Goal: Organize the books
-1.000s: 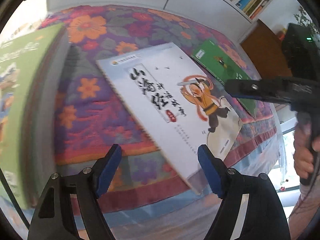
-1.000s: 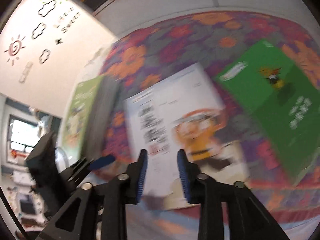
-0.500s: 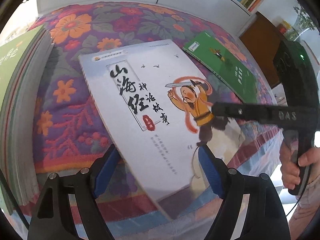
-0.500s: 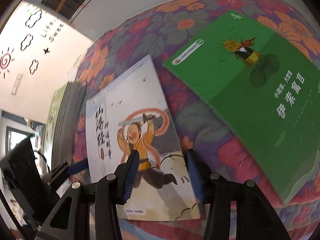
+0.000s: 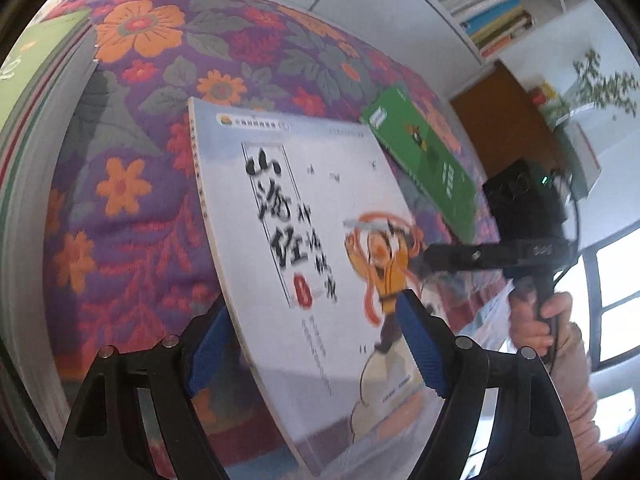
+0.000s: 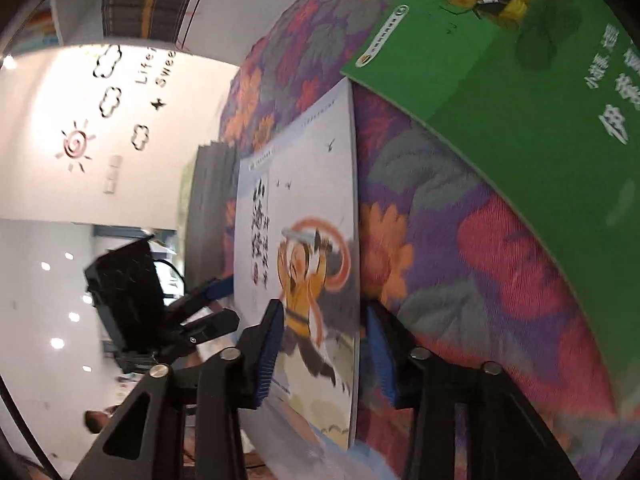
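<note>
A white book with a cartoon warrior on its cover (image 5: 312, 240) lies on the floral cloth, tilted up off it. It also shows in the right wrist view (image 6: 304, 248). My left gripper (image 5: 316, 344) is open, its blue pads either side of the book's near edge. My right gripper (image 6: 324, 352) is open, its pads straddling the book's right edge. A green book (image 6: 520, 80) lies flat on the cloth to the right; it also shows in the left wrist view (image 5: 428, 164). A stack of books with a green cover (image 5: 28, 120) stands at the left.
The floral cloth (image 5: 132, 168) covers the table, whose front edge is close below the grippers. A bookshelf (image 5: 480, 4) with several books is on the back wall. A wooden cabinet (image 5: 508, 120) stands at the back right.
Both grippers have moved in on the white book: the left now straddles its near edge, the right its right edge. The book's edge has lifted off the cloth.
</note>
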Demonstrator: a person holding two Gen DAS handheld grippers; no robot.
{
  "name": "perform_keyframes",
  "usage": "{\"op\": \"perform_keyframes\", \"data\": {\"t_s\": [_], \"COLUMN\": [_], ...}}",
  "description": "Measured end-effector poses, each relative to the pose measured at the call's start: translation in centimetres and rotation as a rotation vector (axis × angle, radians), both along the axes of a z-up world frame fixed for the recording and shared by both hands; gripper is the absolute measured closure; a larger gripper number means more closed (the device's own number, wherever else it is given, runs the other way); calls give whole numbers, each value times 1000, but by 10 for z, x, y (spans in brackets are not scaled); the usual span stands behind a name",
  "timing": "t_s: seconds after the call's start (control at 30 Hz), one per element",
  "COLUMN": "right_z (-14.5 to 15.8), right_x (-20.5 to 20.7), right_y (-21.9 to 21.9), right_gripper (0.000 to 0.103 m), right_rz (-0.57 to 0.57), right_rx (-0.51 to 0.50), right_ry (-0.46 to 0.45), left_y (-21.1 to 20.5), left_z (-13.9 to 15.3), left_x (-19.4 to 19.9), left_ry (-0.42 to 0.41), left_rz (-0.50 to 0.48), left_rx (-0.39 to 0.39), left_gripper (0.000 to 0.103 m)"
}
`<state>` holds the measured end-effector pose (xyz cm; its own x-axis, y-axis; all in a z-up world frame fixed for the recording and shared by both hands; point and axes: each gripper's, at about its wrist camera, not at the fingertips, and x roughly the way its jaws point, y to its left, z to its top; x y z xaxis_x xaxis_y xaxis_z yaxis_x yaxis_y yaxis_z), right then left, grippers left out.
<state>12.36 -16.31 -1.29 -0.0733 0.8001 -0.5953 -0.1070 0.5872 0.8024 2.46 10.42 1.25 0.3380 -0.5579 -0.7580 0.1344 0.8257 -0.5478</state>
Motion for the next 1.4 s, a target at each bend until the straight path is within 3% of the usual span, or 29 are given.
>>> {"op": "perform_keyframes", "data": {"t_s": [0.03, 0.1, 0.17, 0.27, 0.4, 0.57, 0.9, 1.4], "right_z": [-1, -2, -2, 6, 29, 66, 86, 77], "right_x": [2, 5, 4, -9, -16, -35, -58, -64], "right_y": [0, 2, 1, 6, 19, 37, 44, 47], "right_gripper": [76, 90, 92, 91, 90, 90, 90, 90], "right_rz": [-3, 0, -9, -10, 30, 73, 59, 52], "right_rx": [-1, -32, -28, -84, -150, -164, -155, -162], "right_ry": [1, -17, -25, -81, -155, -247, -287, -259], "left_y": [1, 0, -3, -11, -28, -39, -31, -35], "left_z": [0, 0, 1, 5, 19, 32, 50, 30], "left_x": [3, 6, 8, 9, 3, 0, -8, -17], "left_ry": [-2, -6, -8, -6, -64, -95, -117, -56], "left_rz": [17, 52, 92, 101, 59, 22, 29, 13], "left_rx": [7, 59, 131, 201, 374, 433, 362, 296], "left_gripper": [36, 60, 74, 73, 73, 73, 74, 72]}}
